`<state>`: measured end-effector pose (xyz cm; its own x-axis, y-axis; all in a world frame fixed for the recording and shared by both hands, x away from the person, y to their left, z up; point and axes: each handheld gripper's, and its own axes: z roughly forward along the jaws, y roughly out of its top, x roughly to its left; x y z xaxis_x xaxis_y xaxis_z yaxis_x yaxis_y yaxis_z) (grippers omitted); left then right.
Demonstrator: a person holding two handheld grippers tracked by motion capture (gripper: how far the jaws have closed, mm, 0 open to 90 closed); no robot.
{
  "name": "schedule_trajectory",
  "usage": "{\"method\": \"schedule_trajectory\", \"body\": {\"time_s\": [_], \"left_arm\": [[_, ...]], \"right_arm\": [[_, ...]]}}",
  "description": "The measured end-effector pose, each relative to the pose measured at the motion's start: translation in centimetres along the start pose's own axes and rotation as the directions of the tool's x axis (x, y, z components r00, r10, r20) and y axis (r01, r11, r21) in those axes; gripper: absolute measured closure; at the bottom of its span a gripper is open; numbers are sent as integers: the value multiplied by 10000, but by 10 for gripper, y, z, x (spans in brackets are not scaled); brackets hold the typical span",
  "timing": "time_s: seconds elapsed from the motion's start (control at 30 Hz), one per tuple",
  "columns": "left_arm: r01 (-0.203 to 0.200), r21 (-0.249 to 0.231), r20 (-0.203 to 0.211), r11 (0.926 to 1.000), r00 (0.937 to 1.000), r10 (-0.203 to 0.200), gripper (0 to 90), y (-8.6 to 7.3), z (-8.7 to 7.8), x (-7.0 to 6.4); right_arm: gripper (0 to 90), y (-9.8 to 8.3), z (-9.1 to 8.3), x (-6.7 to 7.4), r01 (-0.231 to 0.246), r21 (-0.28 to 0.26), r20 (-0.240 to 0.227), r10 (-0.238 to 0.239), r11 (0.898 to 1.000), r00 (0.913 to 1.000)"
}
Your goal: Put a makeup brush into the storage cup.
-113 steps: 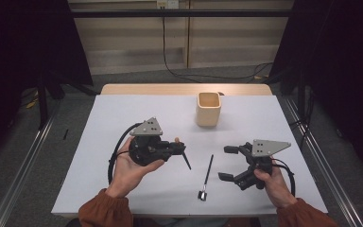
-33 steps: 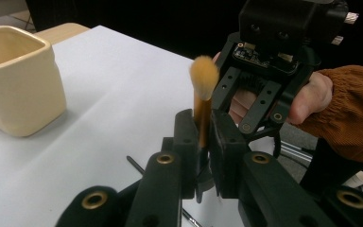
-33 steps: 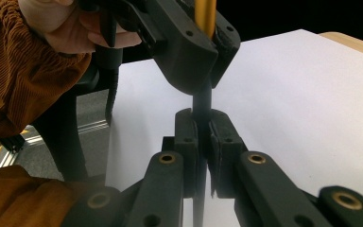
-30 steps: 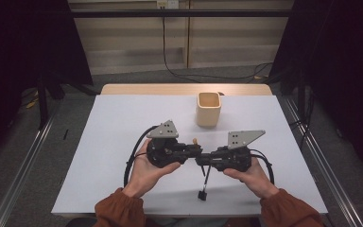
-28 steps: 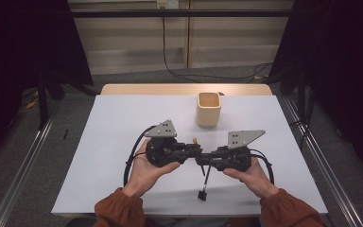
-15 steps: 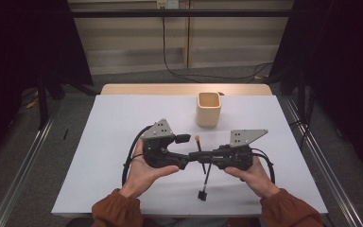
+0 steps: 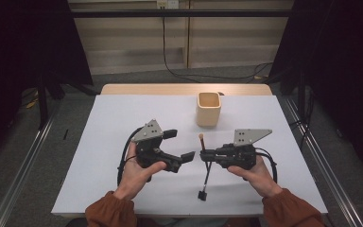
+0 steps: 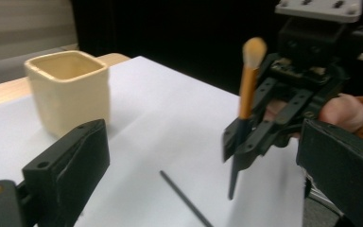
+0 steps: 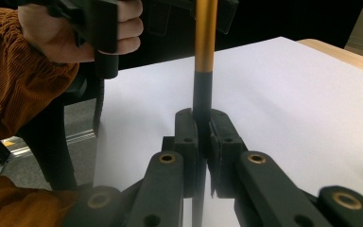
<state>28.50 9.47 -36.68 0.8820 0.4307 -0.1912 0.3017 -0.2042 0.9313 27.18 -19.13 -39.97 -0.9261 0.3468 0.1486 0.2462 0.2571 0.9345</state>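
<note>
My right gripper (image 7: pixel 203 154) is clamping the slim black-and-gold makeup brush (image 7: pixel 201 140); my left gripper (image 7: pixel 179 145), at nine o'clock, has just been opening, empty.

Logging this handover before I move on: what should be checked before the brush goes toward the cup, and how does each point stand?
1. Right gripper grips the brush: ok, jaws shut on its black handle.
2. Left gripper free of the brush: ok, its jaws have just been opening and nothing is between them.
3. Brush upright with bristles on top: ok in the left gripper view.
4. Cup upright with its mouth open: ok.
5. Cup empty to the bottom: cannot tell.
6. Second brush out of the way: ok, it lies flat on the table, nearer the person than the cup.
</note>
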Motion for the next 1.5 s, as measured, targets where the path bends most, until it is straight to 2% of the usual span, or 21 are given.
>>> {"method": "schedule_trajectory", "body": {"time_s": [0.13,0.2,0.27,0.3,0.37,0.5,0.57,0.63,0.7,0.8,0.9,1.0,1.07,1.17,1.27,1.37,1.43,1.5], "left_arm": [[56,35,-392,10000,9992,-55,36,-6,-6,6],[-127,17,-553,9999,9984,128,33,-9,-9,9],[18,27,-723,10000,9974,-16,31,-11,-11,12],[110,66,-939,9999,9955,-104,31,-12,-12,14],[5,52,-1568,10000,9876,3,30,-14,-14,15],[169,-164,-1885,9997,9819,-197,15,-19,-21,20],[259,-396,-2113,9989,9768,-337,15,-24,-25,22],[136,-544,-2322,9984,9723,-259,17,-29,-29,23],[228,-650,-2399,9976,9701,-378,11,-34,-35,24],[297,-823,-2662,9962,9626,-507,12,-40,-43,25],[272,-1099,-2806,9936,9581,-572,13,-45,-53,24],[195,-1178,-2999,9928,9524,-543,15,-51,-61,21],[248,-1157,-2994,9930,9523,-587,12,-56,-66,21],[343,-1041,-3167,9940,9462,-658,15,-65,-76,23],[523,-1053,-3420,9931,9358,-855,17,-74,-86,25],[462,-1142,-3605,9924,9289,-847,18,-81,-94,24],[405,-1161,-3653,9924,9274,-806,17,-84,-98,22],[462,-1209,-3565,9916,9302,-868,16,-88,-101,21]], "right_arm": [[833,0,-2,1,100,60,-22,-99,9999,9999],[833,-1,-3,1,112,57,-21,-112,9999,9999],[833,-3,-3,1,50,80,22,-50,10000,10000],[833,-4,-3,0,24,97,57,-24,10000,10000],[833,-6,-5,-1,-33,128,108,32,9999,9999],[833,-6,-9,-2,-60,4,237,60,10000,9997],[833,-6,-13,-3,-138,-57,341,140,9999,9993],[833,-6,-15,-4,-163,-72,394,165,9998,9991],[833,-7,-17,-4,-142,-56,472,145,9999,9988],[833,-6,-20,-6,-165,-104,604,171,9998,9980],[833,-6,-23,-7,-188,-142,706,198,9997,9973],[833,-8,-28,-7,-232,-173,832,245,9996,9962],[833,-9,-31,-8,-260,-220,925,280,9994,9953],[833,-11,-35,-9,-348,-243,1055,372,9991,9937],[833,-12,-37,-10,-389,-322,1129,423,9987,9927],[833,-11,-37,-11,-409,-384,1160,451,9984,9922],[833,-10,-37,-12,-420,-398,1192,465,9983,9918],[833,-10,-36,-13,-423,-376,1235,466,9984,9912]]}}
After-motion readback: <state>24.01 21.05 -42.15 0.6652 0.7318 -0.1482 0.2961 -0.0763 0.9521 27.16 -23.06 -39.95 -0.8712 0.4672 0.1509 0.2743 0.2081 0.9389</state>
